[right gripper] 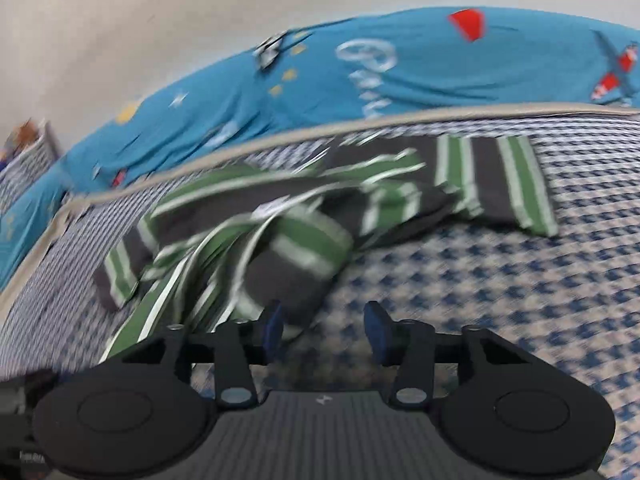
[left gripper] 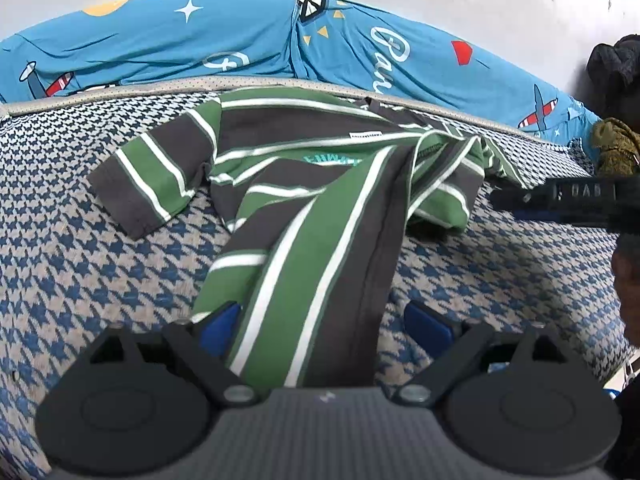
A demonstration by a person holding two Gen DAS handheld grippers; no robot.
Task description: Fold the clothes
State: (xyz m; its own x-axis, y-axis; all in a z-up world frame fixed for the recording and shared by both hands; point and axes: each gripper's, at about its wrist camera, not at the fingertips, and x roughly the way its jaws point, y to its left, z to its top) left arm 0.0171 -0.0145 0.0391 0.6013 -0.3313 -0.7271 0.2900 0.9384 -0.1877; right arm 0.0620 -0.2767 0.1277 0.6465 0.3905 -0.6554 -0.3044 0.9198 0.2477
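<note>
Your left gripper (left gripper: 324,328) stands spread, the striped shirt (left gripper: 304,184) draped between its pads untouched; your right gripper (right gripper: 324,326) is parted with nothing gripped, the shirt crumpled on the houndstooth cover (left gripper: 80,264) beyond

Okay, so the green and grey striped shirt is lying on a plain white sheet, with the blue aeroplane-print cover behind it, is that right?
Not quite. The striped shirt lies on a blue and beige houndstooth cover, not a plain white sheet; the left wrist view shows it clearly. The blue aeroplane-print cover is indeed behind it.
</note>
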